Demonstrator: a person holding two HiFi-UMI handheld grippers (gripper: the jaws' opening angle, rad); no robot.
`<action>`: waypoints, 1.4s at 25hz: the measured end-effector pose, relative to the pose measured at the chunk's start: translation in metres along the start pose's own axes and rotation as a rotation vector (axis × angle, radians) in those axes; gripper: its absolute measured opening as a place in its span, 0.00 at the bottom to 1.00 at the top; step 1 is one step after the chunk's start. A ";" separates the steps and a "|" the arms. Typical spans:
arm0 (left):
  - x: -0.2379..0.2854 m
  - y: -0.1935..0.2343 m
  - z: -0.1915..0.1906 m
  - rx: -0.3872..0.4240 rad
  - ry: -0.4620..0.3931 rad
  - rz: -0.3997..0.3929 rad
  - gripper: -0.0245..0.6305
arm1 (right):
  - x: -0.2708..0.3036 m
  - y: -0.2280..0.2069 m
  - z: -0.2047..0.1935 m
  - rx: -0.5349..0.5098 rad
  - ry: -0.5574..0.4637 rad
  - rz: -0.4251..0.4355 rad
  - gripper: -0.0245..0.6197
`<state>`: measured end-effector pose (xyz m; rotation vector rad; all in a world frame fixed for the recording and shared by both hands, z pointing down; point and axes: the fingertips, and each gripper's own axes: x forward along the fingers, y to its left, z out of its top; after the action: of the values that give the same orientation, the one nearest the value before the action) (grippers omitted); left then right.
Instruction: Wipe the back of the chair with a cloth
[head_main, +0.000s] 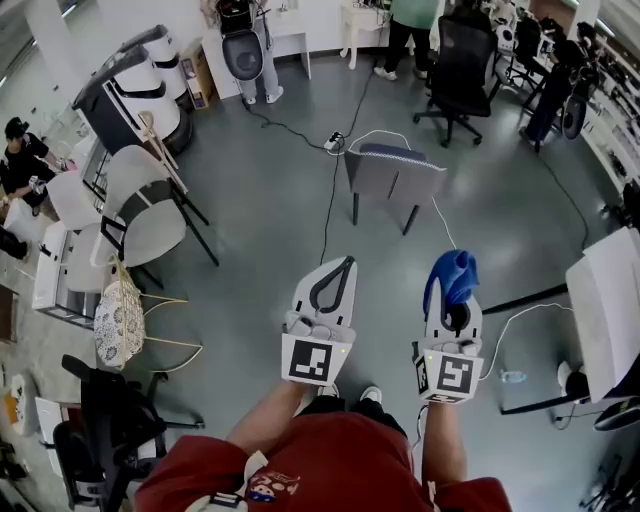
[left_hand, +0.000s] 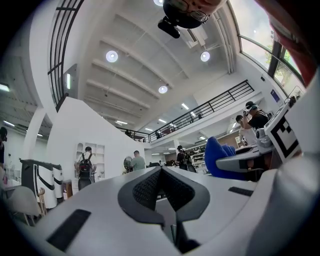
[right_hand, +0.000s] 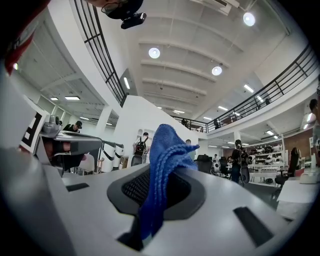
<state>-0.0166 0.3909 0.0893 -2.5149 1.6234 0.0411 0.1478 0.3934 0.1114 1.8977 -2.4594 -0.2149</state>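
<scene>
left gripper (head_main: 337, 272): you hold it low in front of your body; jaws pressed together, tips meeting, nothing between them
right gripper (head_main: 452, 292): beside the left one, not touching it; jaws clamped on the blue cloth (right_hand: 164, 155)
blue cloth: pinched low down; its bunched folds stand up above the jaw tips and one end hangs into the slot between the jaws
chair (head_main: 394, 176): stands on the grey floor (head_main: 270, 200) ahead of you, well apart from both grippers; grey panel faces you with a blue edge above it; the cloth does not touch it
white cable (head_main: 440, 225): lies on the floor just beside the chair's right legs
white chairs (head_main: 140, 200): at your left, well apart from the task chair
</scene>
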 end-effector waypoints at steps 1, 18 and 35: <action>-0.004 0.006 -0.003 -0.004 0.002 0.000 0.06 | 0.001 0.006 -0.002 0.006 0.001 -0.004 0.13; 0.056 0.059 -0.046 -0.007 0.046 0.003 0.06 | 0.085 0.007 -0.038 0.049 0.035 -0.023 0.13; 0.278 0.088 -0.082 0.009 0.084 0.023 0.06 | 0.279 -0.105 -0.088 0.075 0.089 -0.005 0.13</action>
<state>0.0144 0.0923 0.1326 -2.5238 1.6796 -0.0700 0.1865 0.0901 0.1682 1.8971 -2.4381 -0.0381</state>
